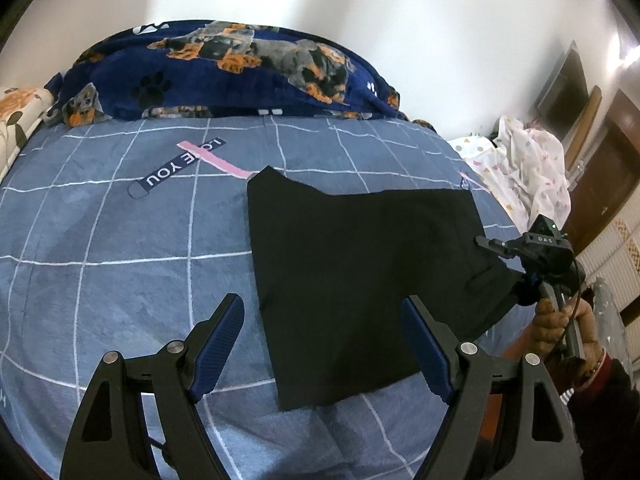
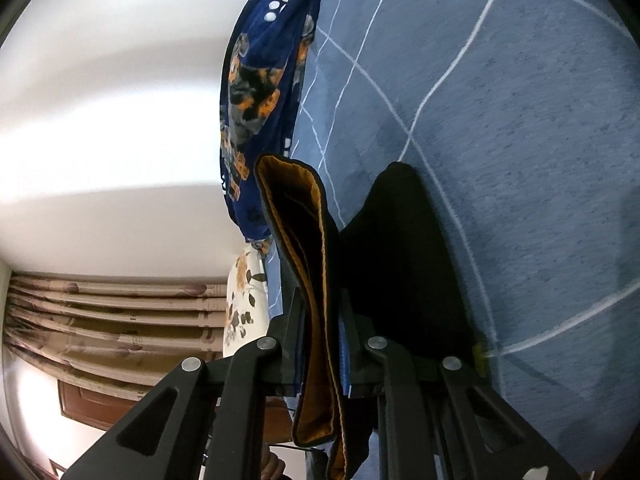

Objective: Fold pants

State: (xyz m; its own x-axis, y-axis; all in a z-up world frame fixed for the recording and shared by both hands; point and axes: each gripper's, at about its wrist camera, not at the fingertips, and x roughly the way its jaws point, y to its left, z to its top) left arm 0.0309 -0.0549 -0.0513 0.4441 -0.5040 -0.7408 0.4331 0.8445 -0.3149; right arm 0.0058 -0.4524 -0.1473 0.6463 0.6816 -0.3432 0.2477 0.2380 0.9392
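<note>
Pants (image 1: 360, 264) on bed, right claw (image 2: 320, 320) clamped (waistband)

Both views are bent strongly by the fisheye lens: the bed (image 1: 120, 240) is bulged into a dome and the grid lines of its cover are curved, and black vignetting is seen at the corners. The room is lit evenly and fairly brightly. The wall (image 1: 360, 20) is washed out by broad glare in both views, and a small bright patch is seen at the far right edge of the left wrist view. The black pants (image 1: 360, 272) are rendered as a near-featureless dark mass. Slight softness is seen in the right wrist view along the pants' edge (image 2: 436, 216).
</note>
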